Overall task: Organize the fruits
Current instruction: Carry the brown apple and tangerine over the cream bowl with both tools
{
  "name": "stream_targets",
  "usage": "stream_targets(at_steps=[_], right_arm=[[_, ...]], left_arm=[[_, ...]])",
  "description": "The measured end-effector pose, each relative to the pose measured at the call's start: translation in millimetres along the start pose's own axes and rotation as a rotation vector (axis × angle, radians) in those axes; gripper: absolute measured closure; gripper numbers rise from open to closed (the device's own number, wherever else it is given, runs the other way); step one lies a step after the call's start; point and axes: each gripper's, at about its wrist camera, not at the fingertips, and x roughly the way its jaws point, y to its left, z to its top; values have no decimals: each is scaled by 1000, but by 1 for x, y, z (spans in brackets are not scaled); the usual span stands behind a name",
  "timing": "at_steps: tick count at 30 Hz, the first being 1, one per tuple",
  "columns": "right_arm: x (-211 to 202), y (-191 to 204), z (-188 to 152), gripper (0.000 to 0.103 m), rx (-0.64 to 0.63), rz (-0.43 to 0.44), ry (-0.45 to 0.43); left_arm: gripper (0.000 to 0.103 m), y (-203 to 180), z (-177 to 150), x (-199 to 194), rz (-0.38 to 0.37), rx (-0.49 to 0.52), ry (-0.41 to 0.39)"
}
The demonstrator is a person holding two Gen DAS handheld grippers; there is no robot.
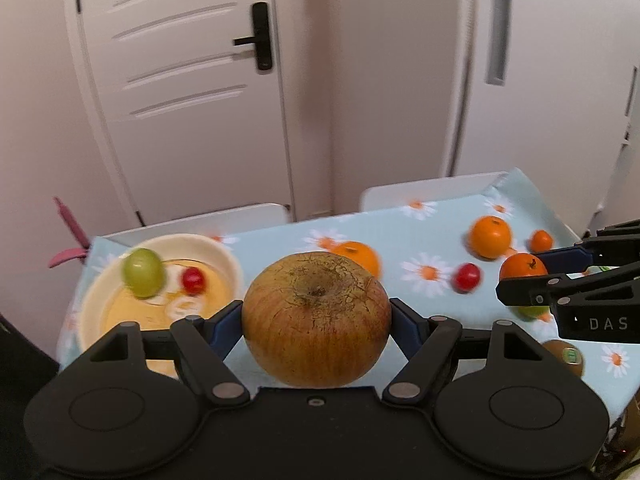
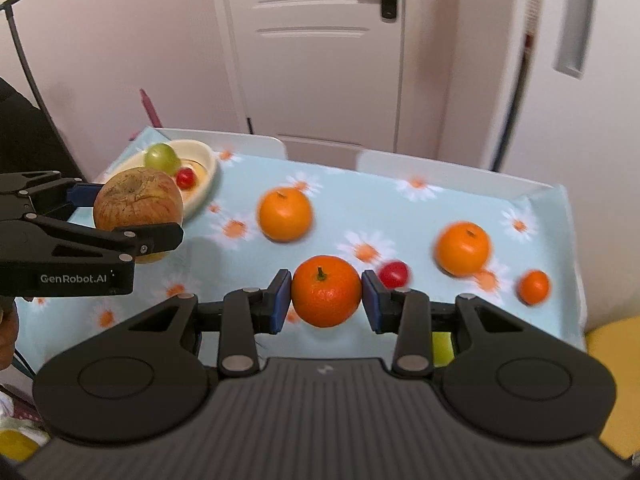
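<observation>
My left gripper (image 1: pixel 316 320) is shut on a large russet apple (image 1: pixel 316 318) and holds it above the table, near the cream bowl (image 1: pixel 224 258); the apple also shows in the right wrist view (image 2: pixel 138 200). The bowl (image 2: pixel 206 162) holds a green grape-like fruit (image 1: pixel 143 272) and a small red fruit (image 1: pixel 193 279). My right gripper (image 2: pixel 326 294) is shut on a tangerine (image 2: pixel 326 290), lifted above the cloth; it also shows in the left wrist view (image 1: pixel 523 266). Two oranges (image 2: pixel 285 214) (image 2: pixel 463 248), a small orange fruit (image 2: pixel 534 287) and a red fruit (image 2: pixel 394 274) lie on the cloth.
The table has a light blue daisy cloth (image 2: pixel 360 208), with two white chair backs (image 2: pixel 440 170) behind it and a white door (image 2: pixel 320 52) beyond. A kiwi (image 1: pixel 564 354) and a green fruit (image 1: pixel 532 311) lie at the near right. A pink object (image 1: pixel 68 236) sticks up at the far left.
</observation>
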Motion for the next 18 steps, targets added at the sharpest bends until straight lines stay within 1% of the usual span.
stream_targets(at_steps=[9,18], right_arm=[[41,62,41,50,-46,70,3],[89,116,69,50,-74,110,13]], left_arm=[[24,72,6,2,58,-40,-3],[24,132,0,21,77,-64,20]])
